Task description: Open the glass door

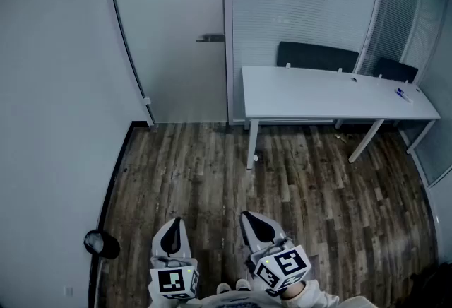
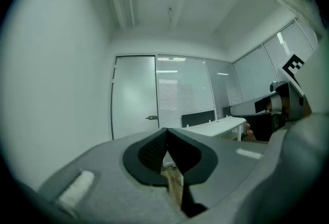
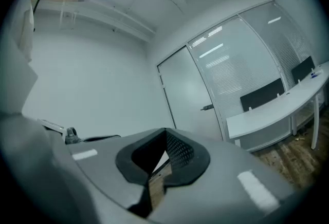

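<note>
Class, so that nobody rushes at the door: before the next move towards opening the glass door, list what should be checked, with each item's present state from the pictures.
1. The glass door is shut and ready to open: ok.
2. The door handle is in plain view: ok.
3. The wooden floor towards the door is free of obstacles: ok.
4. The left claw and right claw are empty: ok.
5. A claw is open for the handle: not ok, both are shut.
6. The door is unlocked: cannot tell.
</note>
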A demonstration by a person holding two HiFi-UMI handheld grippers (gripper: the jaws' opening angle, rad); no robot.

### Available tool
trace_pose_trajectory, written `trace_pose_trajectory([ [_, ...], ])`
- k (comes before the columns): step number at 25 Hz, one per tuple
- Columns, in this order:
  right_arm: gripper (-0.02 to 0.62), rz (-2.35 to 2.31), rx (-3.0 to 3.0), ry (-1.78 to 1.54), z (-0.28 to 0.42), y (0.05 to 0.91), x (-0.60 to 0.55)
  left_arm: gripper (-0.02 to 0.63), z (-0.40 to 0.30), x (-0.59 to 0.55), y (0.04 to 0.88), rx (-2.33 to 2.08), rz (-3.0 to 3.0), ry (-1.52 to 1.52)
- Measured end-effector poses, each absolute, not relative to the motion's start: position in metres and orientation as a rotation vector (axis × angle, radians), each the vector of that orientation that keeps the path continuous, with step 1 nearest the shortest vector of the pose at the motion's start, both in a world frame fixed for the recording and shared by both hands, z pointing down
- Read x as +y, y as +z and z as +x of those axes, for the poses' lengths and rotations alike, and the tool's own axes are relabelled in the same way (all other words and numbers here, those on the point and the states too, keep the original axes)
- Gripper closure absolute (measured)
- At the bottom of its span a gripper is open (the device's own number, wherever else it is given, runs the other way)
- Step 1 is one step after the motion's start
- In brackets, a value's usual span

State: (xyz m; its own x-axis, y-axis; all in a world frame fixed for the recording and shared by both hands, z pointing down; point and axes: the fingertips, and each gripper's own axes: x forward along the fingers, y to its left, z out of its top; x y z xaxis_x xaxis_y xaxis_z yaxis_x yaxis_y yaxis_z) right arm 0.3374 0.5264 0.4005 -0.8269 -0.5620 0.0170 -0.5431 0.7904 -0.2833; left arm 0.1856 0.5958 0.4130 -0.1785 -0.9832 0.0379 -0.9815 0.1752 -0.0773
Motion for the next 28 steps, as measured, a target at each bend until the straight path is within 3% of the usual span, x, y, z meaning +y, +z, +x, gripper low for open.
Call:
trace_pose_trajectory([
  [15,0.592,-0.888,2.903,-0.476,0.373,0.413,0.504,0.604,0.217,0.577,0.408,2.401,-1.968,-0.151],
  [28,0.592,-0.901,2.924,-0.472,0.319,0.423,0.457,0.604,0.153,0.538,0.422,2.438,-1.947,-0.134],
])
